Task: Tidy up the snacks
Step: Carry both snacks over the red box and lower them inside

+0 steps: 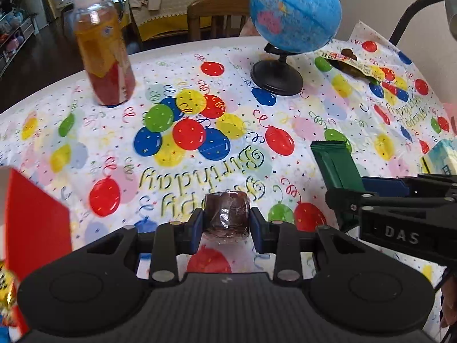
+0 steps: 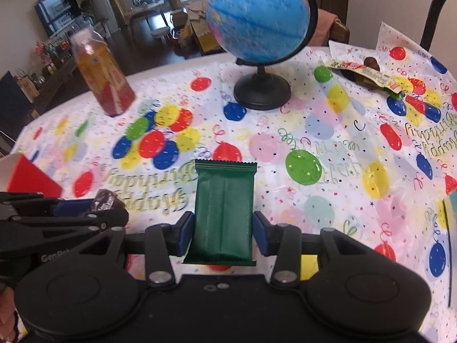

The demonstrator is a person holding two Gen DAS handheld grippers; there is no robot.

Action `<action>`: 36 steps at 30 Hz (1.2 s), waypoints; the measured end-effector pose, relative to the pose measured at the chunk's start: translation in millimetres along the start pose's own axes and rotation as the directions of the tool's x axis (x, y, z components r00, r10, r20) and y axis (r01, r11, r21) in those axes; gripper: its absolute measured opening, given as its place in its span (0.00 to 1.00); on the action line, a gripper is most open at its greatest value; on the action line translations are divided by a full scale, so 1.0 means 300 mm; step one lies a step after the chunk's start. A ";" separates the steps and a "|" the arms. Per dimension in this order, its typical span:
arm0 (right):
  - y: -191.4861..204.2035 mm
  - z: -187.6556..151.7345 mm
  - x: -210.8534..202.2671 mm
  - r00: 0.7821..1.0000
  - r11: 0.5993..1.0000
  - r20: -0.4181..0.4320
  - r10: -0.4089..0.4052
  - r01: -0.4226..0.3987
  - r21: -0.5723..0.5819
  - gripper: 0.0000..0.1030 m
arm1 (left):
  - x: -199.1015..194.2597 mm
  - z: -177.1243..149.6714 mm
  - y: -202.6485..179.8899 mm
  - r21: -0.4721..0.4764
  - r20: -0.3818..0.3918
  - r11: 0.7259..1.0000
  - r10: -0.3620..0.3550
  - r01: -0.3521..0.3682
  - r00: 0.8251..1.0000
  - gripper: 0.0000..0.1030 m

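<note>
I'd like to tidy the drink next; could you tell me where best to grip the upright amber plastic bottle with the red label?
Grip the amber plastic bottle across its labelled body, coming in level from the near side; it stands upright, apart from the globe.

Thin glossy plastic tablecloth (image 1: 257,131), printed with balloons, slightly wrinkled. Matt green foil-like wrapper (image 2: 224,214), crimped at the end, creased lengthwise. Clear shiny film around a brown snack (image 1: 227,214), crinkled and reflective. Black matt plastic on the left gripper (image 1: 227,223) and right gripper (image 2: 224,234), with blue pads and small metal pins. Smooth glossy globe (image 1: 295,11) on a black satin base. Clear plastic bottle (image 1: 104,54) with a shiny label. Matt red card box (image 1: 34,223). Varnished wooden chair (image 1: 217,14).
</note>
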State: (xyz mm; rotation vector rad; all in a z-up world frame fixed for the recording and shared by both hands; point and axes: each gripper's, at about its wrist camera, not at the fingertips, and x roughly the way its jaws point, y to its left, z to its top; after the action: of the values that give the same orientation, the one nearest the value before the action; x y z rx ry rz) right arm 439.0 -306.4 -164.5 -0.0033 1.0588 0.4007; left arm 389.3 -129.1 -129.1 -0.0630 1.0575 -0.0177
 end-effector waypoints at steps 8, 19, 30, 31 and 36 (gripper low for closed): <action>0.082 -0.058 -0.176 0.998 0.999 0.052 0.041 -0.041 -0.011 0.41 | -0.167 -0.069 0.032 -0.045 0.029 0.999 0.015 -0.014 0.999 0.32; 0.271 -0.143 -0.352 0.991 0.995 0.096 0.092 -0.087 -0.056 0.41 | -0.398 -0.195 0.143 -0.045 0.083 0.999 0.032 -0.028 0.996 0.32; 0.538 -0.178 -0.412 0.985 0.984 0.104 0.138 -0.125 -0.124 0.41 | -0.571 -0.304 0.367 -0.102 0.136 0.994 0.043 -0.030 0.990 0.32; 0.563 -0.178 -0.411 0.985 0.983 0.102 0.141 -0.127 -0.130 0.41 | -0.581 -0.312 0.394 -0.110 0.138 0.993 0.048 -0.032 0.989 0.32; 0.688 -0.180 -0.398 0.983 0.976 0.091 0.160 -0.144 -0.162 0.41 | -0.626 -0.346 0.539 -0.159 0.147 0.986 0.074 -0.051 0.986 0.32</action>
State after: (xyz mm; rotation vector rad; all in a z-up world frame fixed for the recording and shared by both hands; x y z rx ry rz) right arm 276.0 -163.4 -51.3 -0.0396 0.9263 0.6158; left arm 204.0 36.2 -26.2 -0.1694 0.9055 0.1250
